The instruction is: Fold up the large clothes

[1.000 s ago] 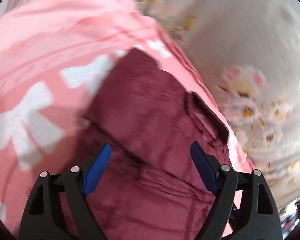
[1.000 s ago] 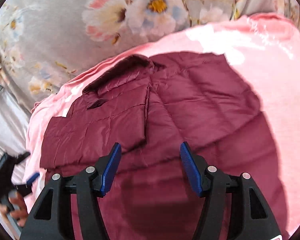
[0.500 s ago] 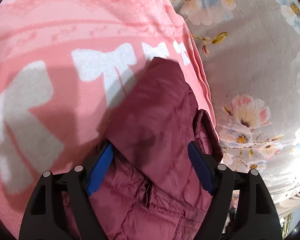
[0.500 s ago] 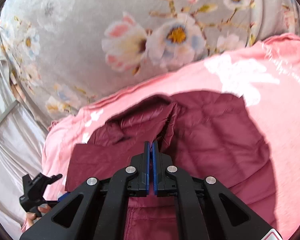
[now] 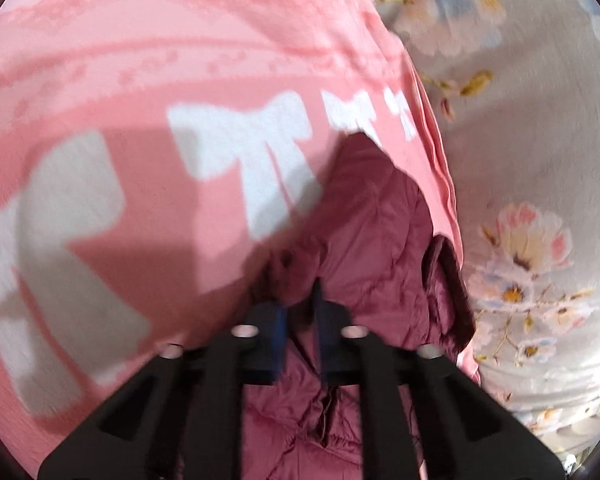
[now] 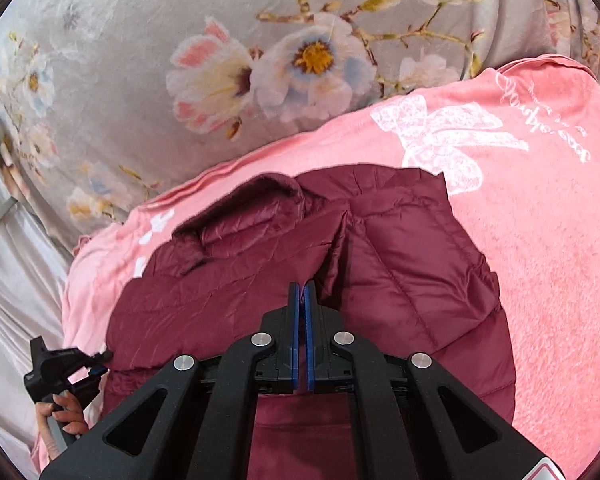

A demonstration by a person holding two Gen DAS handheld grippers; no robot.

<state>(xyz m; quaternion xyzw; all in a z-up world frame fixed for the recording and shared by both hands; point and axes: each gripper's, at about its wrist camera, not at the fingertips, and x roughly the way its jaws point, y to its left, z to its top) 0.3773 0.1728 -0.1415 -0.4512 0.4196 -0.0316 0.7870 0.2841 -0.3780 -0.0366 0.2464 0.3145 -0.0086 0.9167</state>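
now both hand-held grippers, left (image 5: 300, 308) and right (image 6: 302, 304), freshly clenched on maroon jacket (image 6: 400, 264)

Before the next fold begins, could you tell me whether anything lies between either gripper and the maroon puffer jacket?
Nothing visible does. The left gripper is pinched on a ridge of the maroon puffer jacket near its edge, and the right gripper is shut on jacket fabric nearer the middle. Only the jacket lies on the pink bow-print blanket.
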